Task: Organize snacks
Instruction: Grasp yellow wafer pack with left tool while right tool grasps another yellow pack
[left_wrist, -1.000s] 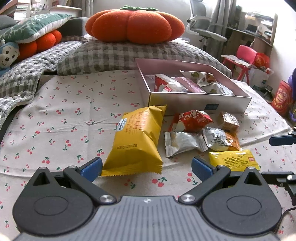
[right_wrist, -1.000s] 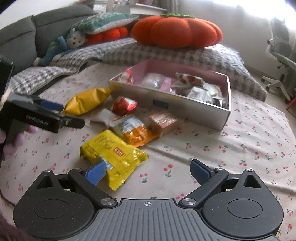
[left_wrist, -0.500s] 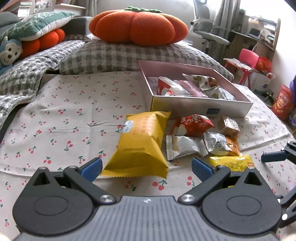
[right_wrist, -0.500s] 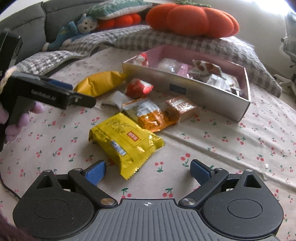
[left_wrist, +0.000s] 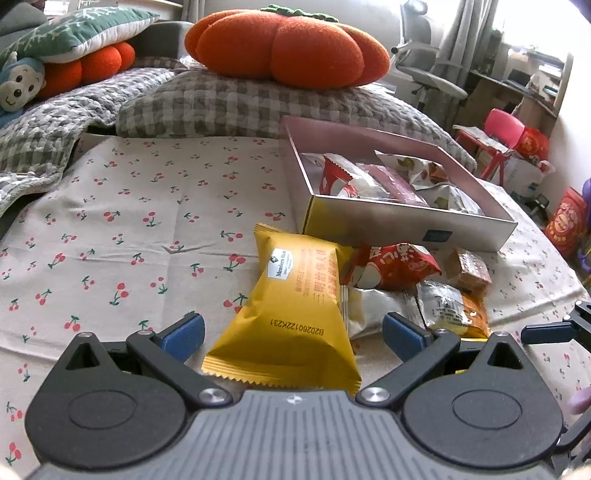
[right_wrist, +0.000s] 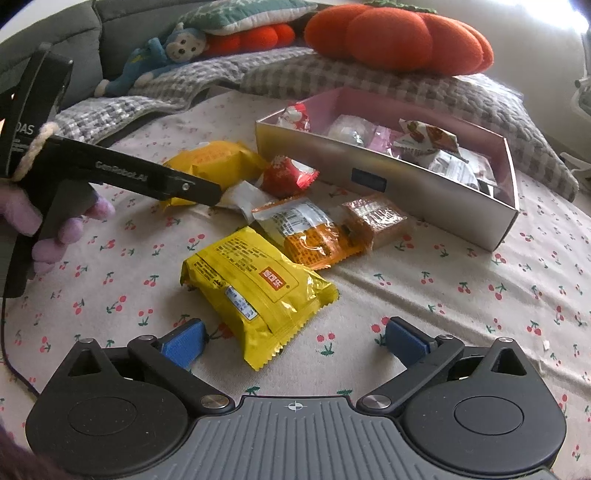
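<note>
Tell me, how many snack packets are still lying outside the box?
6: orange-yellow packet, red one, white one, orange-silver one, brown square, bright yellow packet. Others may hide beneath.

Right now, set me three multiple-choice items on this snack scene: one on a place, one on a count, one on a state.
1. Where does the bright yellow packet lie?
A. in the box
B. on the cherry-print cloth, before the right gripper
C. on the pumpkin cushion

2. How many snacks lie loose outside the box?
A. two
B. six
C. ten

3. How do the right gripper's jaws stand?
A. wide open, having just opened further, gripping nothing
B. shut on a packet
C. shut empty

Answers: 1 B, it lies on the cloth; 2 B, six packets lie outside; 3 A, pads apart, the packet between them unpressed.
</note>
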